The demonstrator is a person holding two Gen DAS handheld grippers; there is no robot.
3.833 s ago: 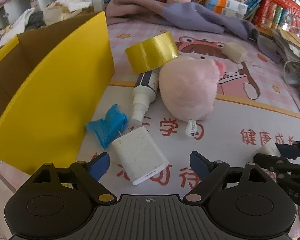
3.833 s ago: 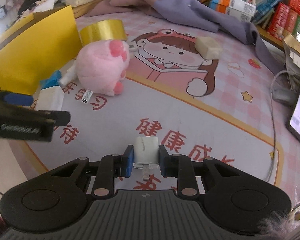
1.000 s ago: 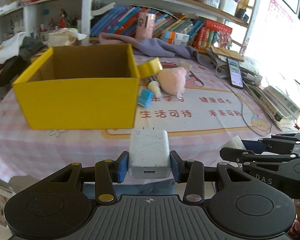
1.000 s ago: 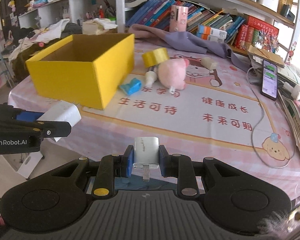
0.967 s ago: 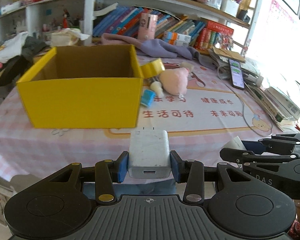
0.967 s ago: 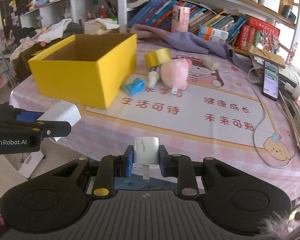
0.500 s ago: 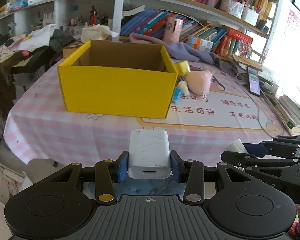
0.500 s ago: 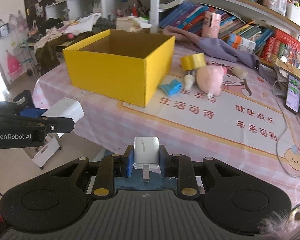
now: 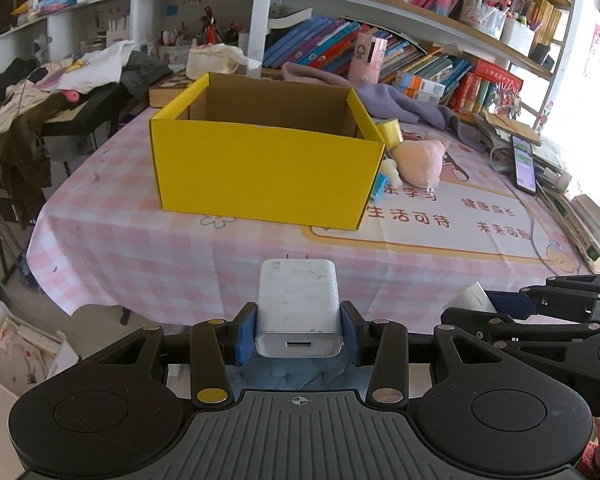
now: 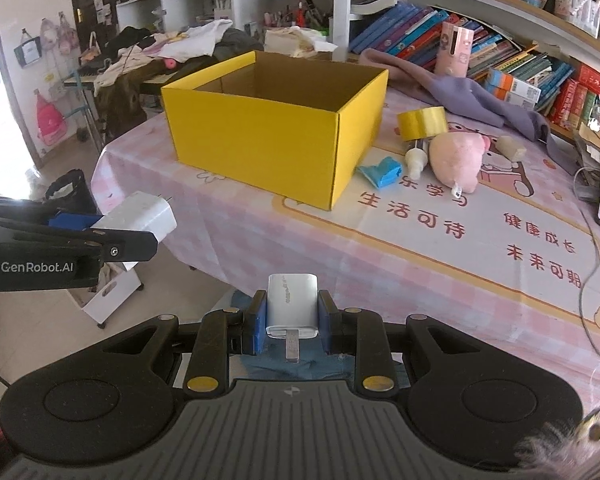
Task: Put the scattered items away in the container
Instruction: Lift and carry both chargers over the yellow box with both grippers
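My left gripper [image 9: 298,330] is shut on a large white charger [image 9: 298,304], held in the air in front of the table edge; it also shows in the right wrist view [image 10: 138,216]. My right gripper [image 10: 292,320] is shut on a small white plug adapter [image 10: 293,304]. The open yellow box [image 9: 266,160] stands on the pink table ahead; its inside looks empty as far as visible. Right of the box lie a yellow tape roll [image 10: 422,122], a pink plush toy [image 10: 458,158], a white bottle [image 10: 414,160], a blue item [image 10: 380,172] and a cream block [image 10: 510,148].
A purple cloth [image 10: 452,92] and bookshelves [image 9: 420,56] sit behind the box. A phone [image 9: 524,164] with a cable and stacked books [image 9: 592,228] lie at the table's right. A rack with clothes [image 9: 28,120] stands left of the table.
Both grippers have drawn back and left from the table, each still holding its charger. The yellow box now stands more centred ahead.
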